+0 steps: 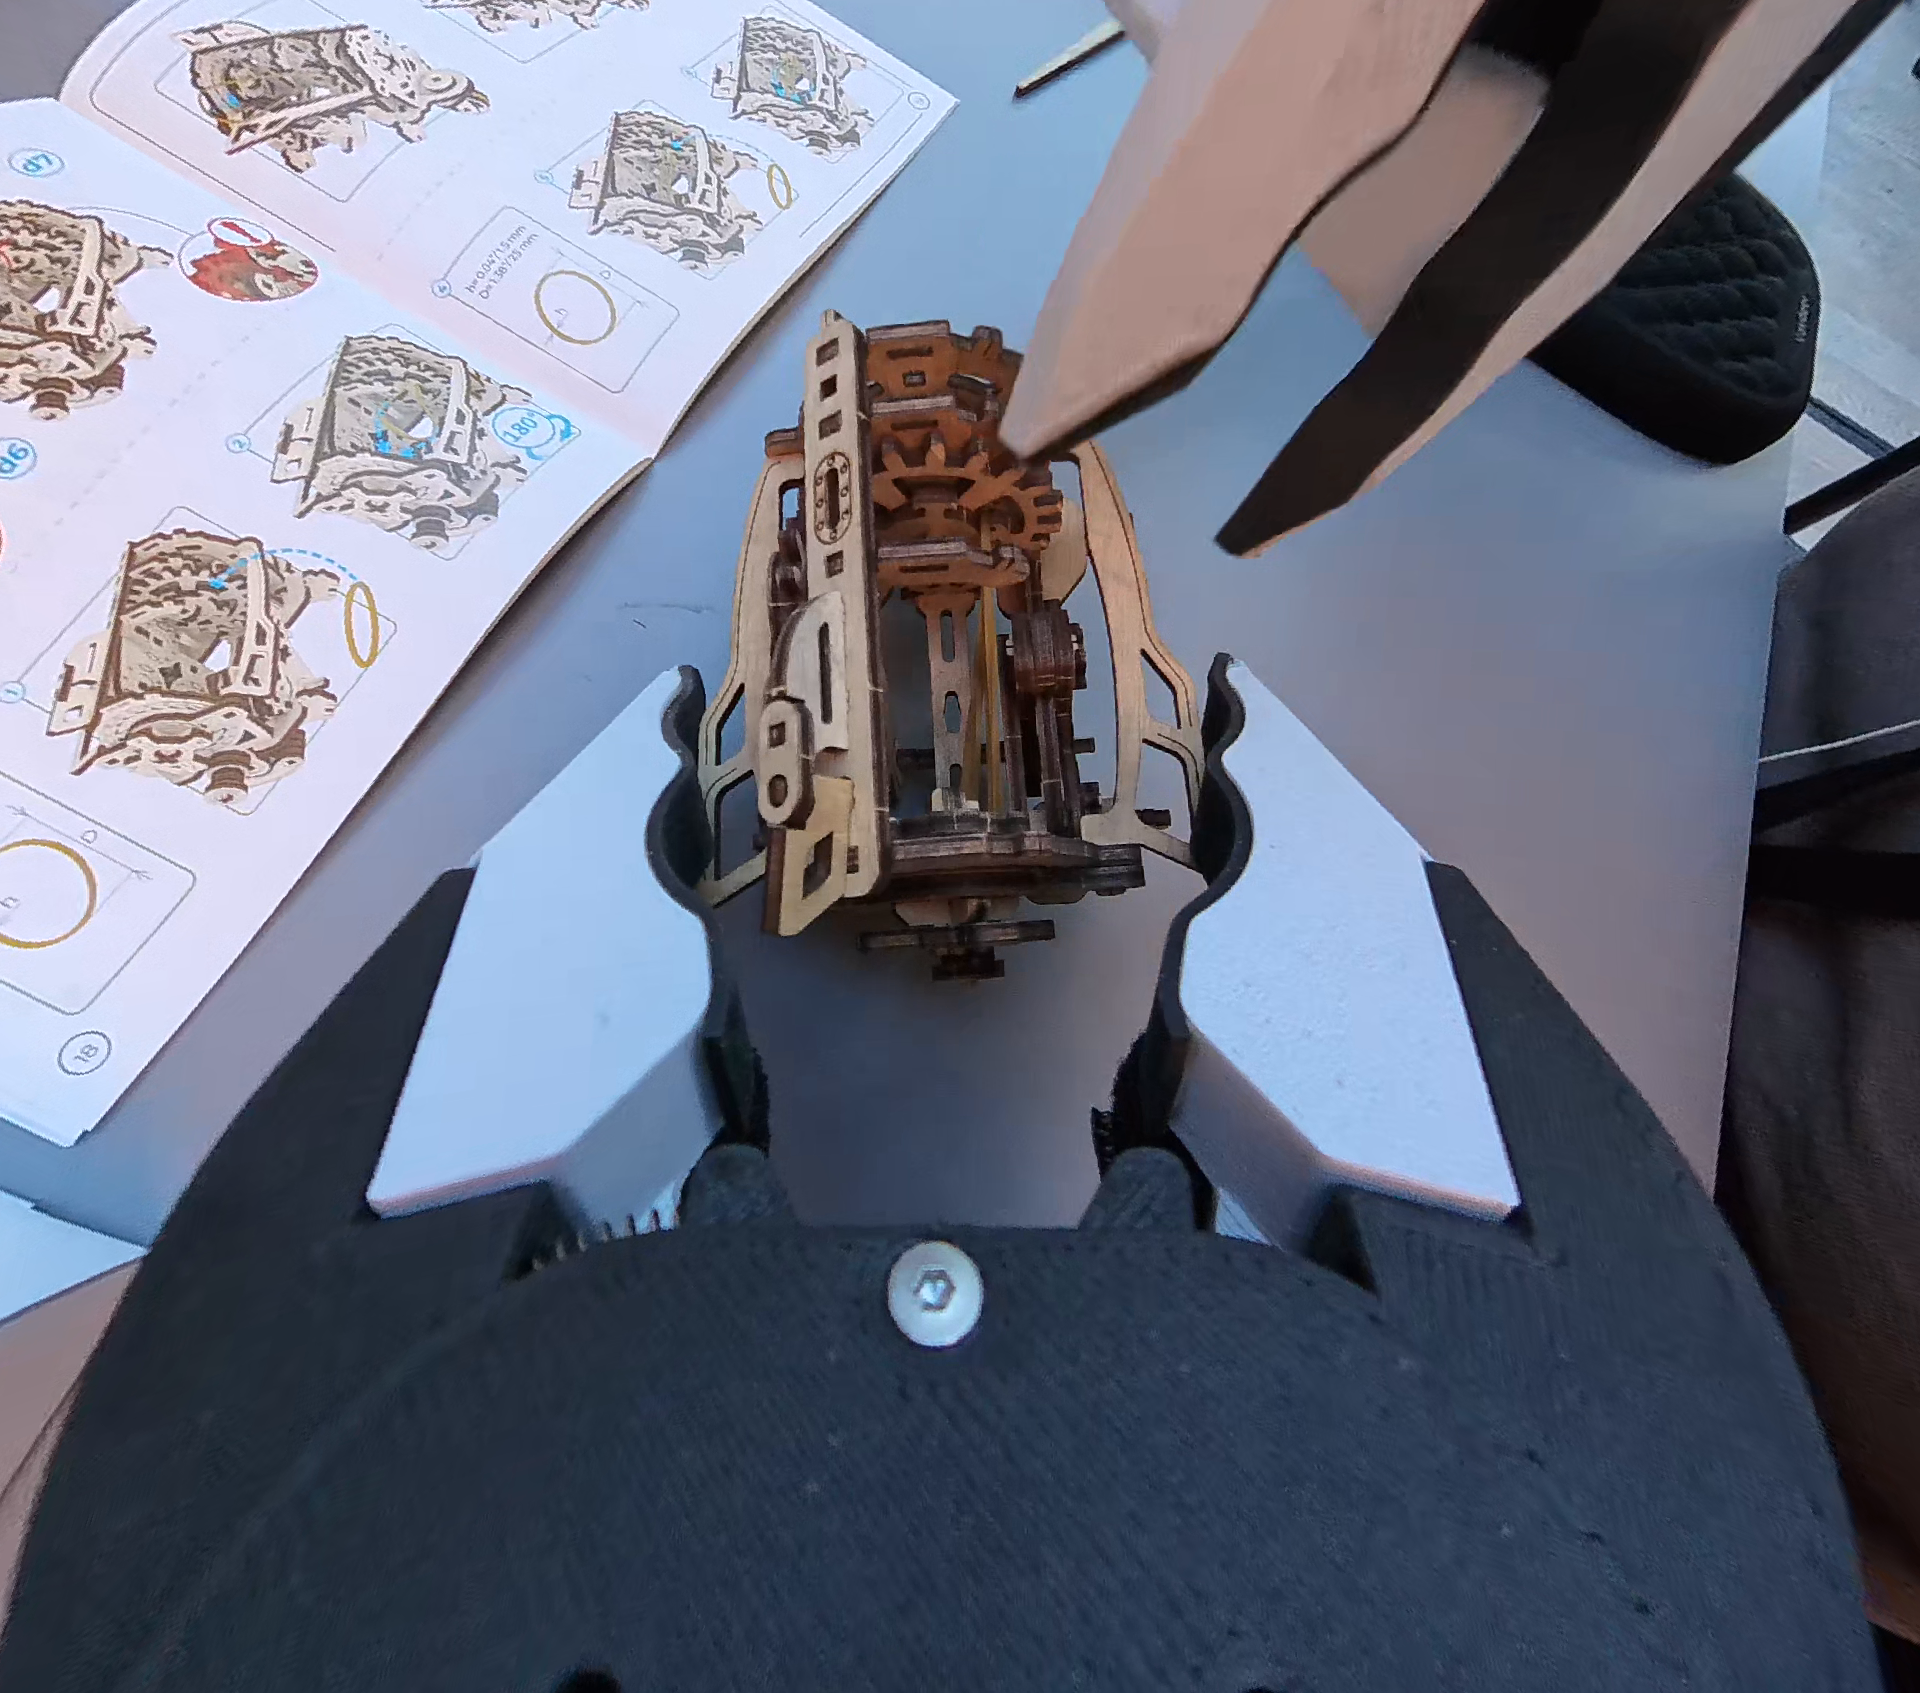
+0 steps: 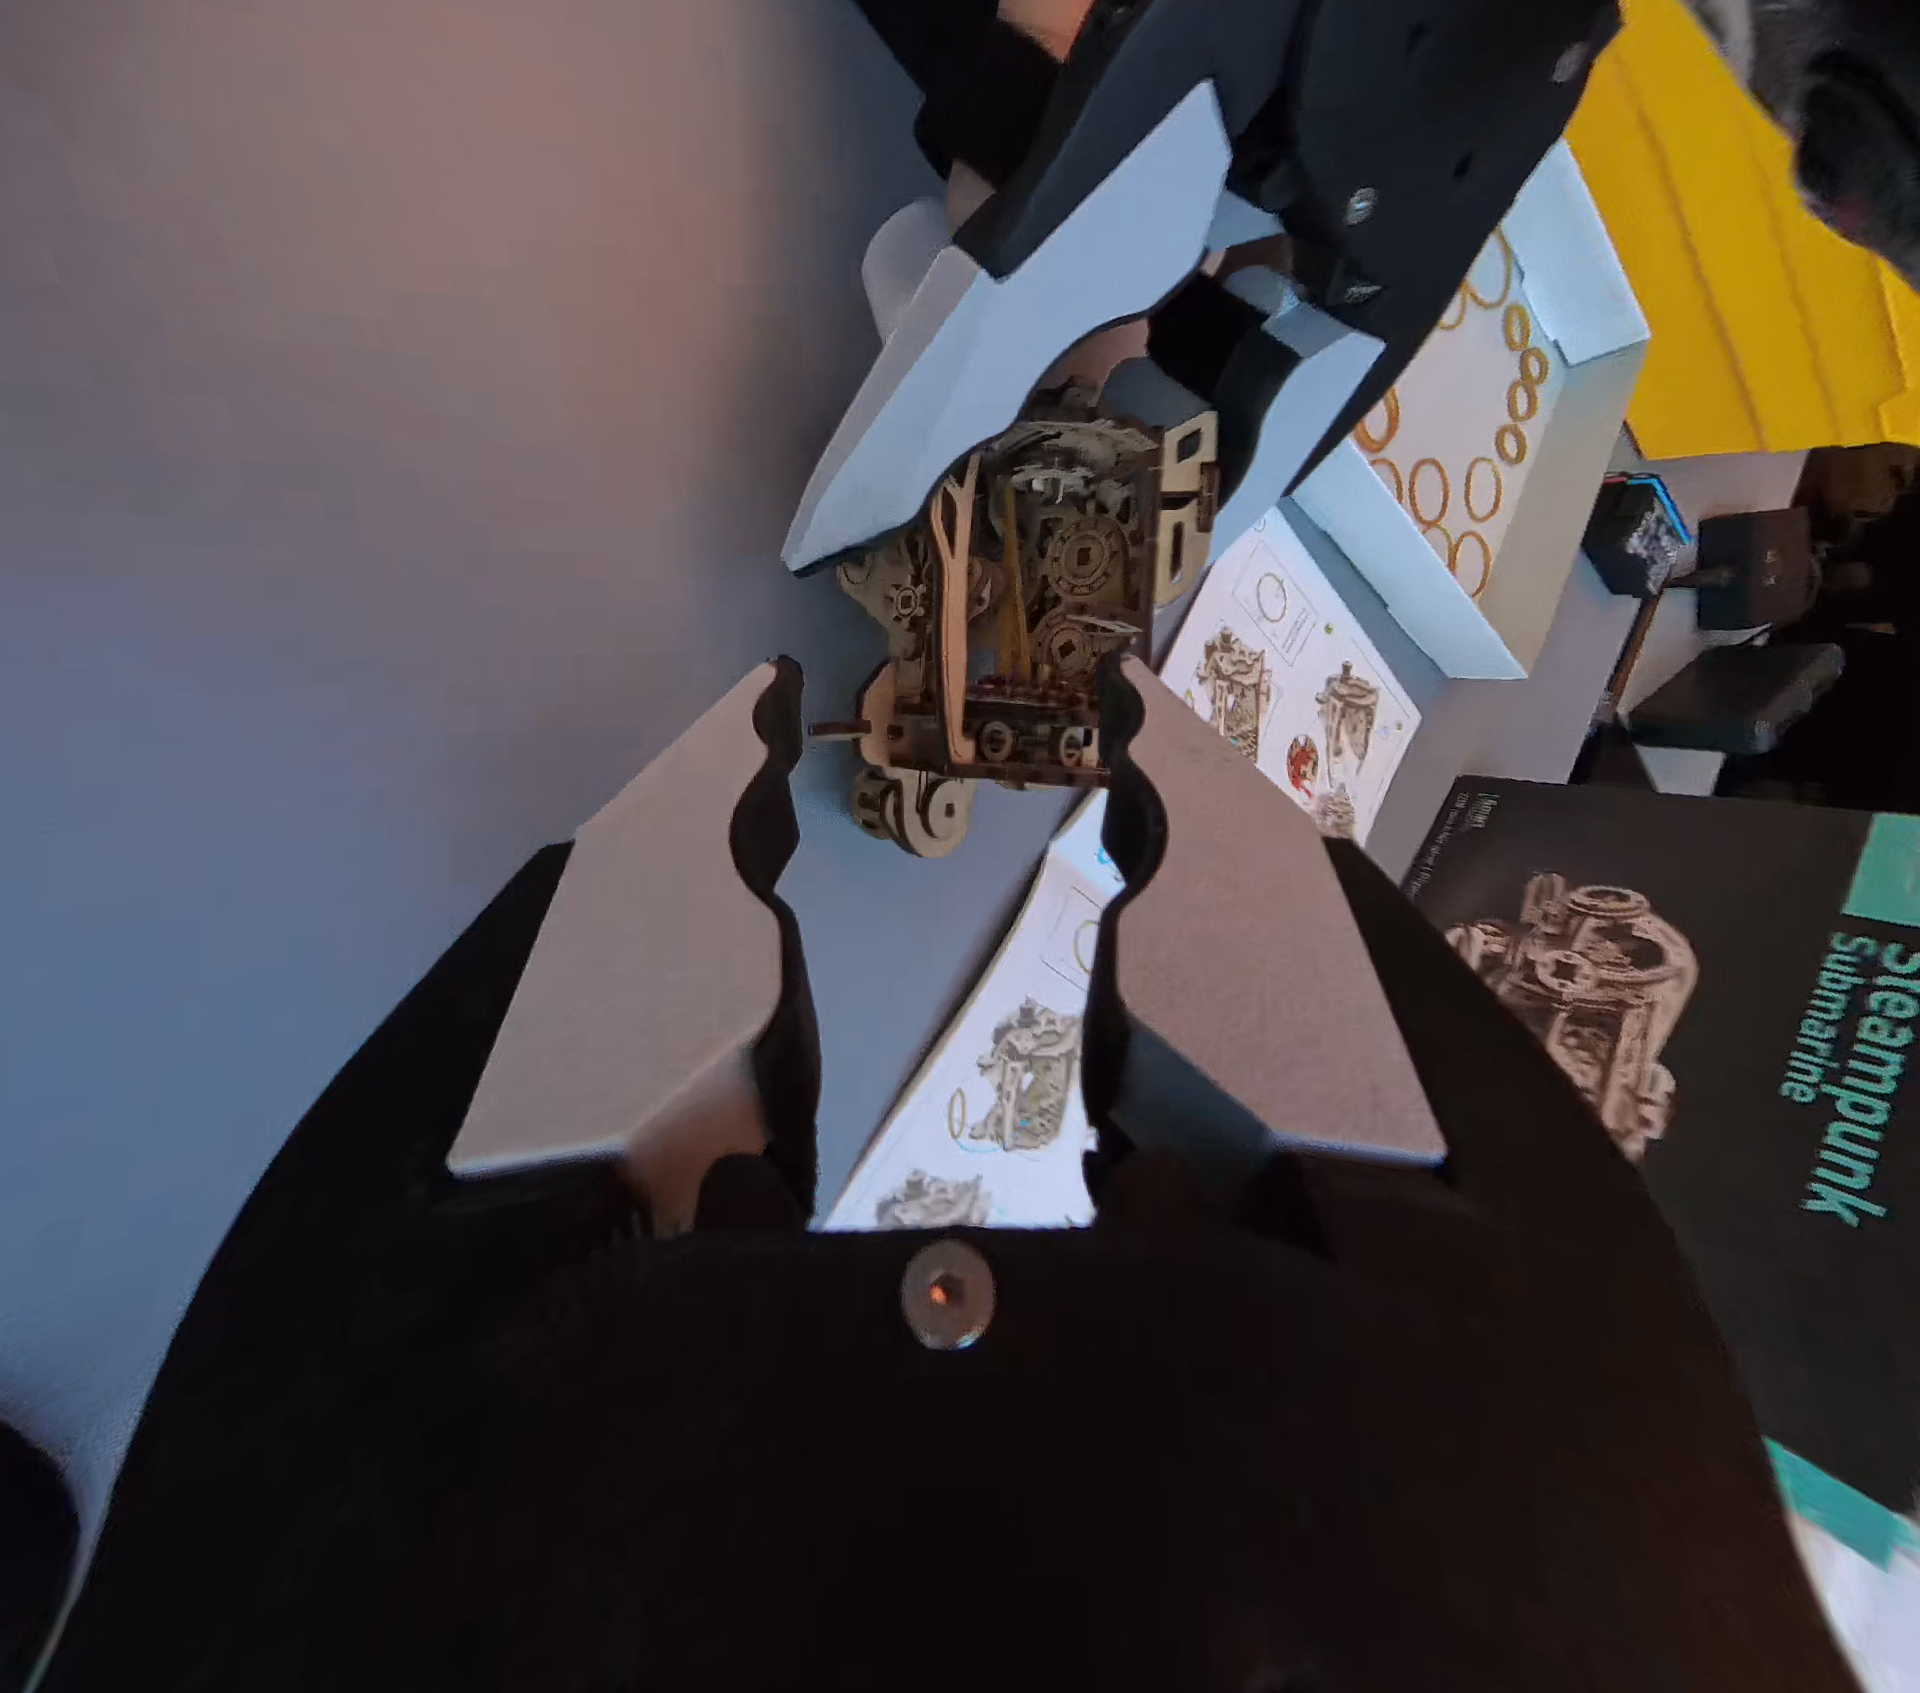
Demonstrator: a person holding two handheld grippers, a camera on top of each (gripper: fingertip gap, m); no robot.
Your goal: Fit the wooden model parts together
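- The left gripper (image 1: 951, 770) is clamped on the lower end of the one wooden model (image 1: 935, 646), holding it up off the grey tabletop (image 1: 1403, 656).
- The right gripper (image 2: 951, 687) is spread apart and carries nothing; one fingertip touches the gears at the model's upper end, the other stands off to the side.
- My advice: keep the left grip steady and light on the thin side frames, and press or nudge with the right fingertip only where a gear seats.
- Count: two grippers, one assembled model, one open instruction booklet (image 1: 436, 313), one small loose stick (image 1: 1070, 56) beyond.
- Farther out, one dark kit box (image 2: 1662, 1072) and one white tray (image 2: 1455, 625) of many yellow rings (image 2: 1481, 485).
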